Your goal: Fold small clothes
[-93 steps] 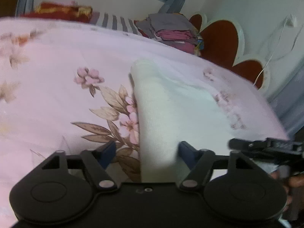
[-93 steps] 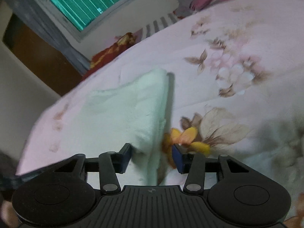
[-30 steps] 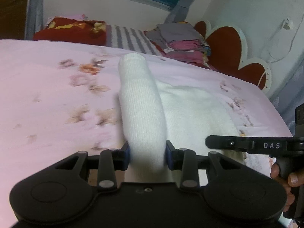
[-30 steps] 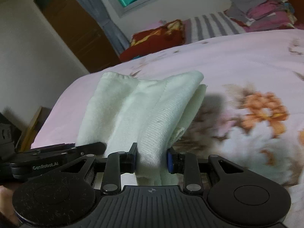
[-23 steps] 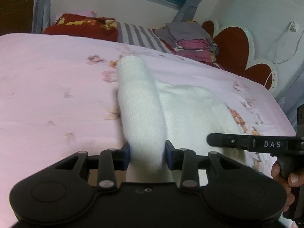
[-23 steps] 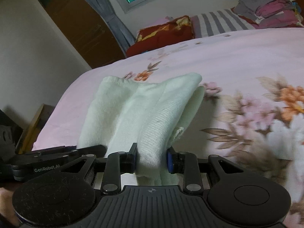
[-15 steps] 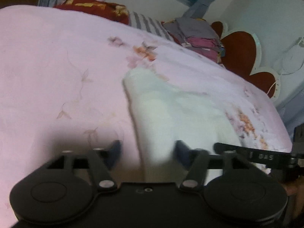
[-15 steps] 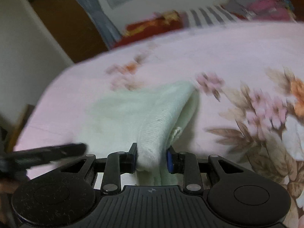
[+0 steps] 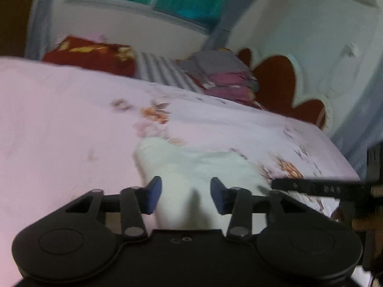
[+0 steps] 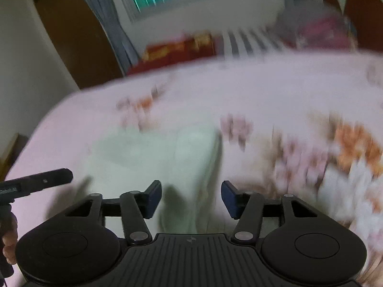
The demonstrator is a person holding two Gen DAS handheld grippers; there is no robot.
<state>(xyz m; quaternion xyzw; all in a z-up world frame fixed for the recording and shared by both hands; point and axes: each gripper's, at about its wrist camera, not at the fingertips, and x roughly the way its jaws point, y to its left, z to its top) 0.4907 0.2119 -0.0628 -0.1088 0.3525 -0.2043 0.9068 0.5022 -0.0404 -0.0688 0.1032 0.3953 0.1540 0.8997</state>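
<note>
A pale cream knitted garment (image 9: 191, 169) lies folded flat on the pink floral bedsheet (image 9: 59, 124). My left gripper (image 9: 185, 195) is open, its blue pads either side of the garment's near edge without gripping it. In the right wrist view the same garment (image 10: 148, 157) lies on the sheet, blurred by motion. My right gripper (image 10: 191, 197) is open above its near right edge and holds nothing. Each view shows the other gripper at its side edge.
A stack of folded clothes (image 9: 222, 76) sits at the bed's far end beside a red patterned pillow (image 9: 91, 57) and a striped cloth (image 9: 158, 71). A red scalloped headboard (image 9: 282, 88) stands at the right. A brown door (image 10: 71, 35) is on the left.
Both grippers held the garment lifted a second ago. They lowered it onto the sheet and opened, first the left, then the right. The garment now lies flat and released.
</note>
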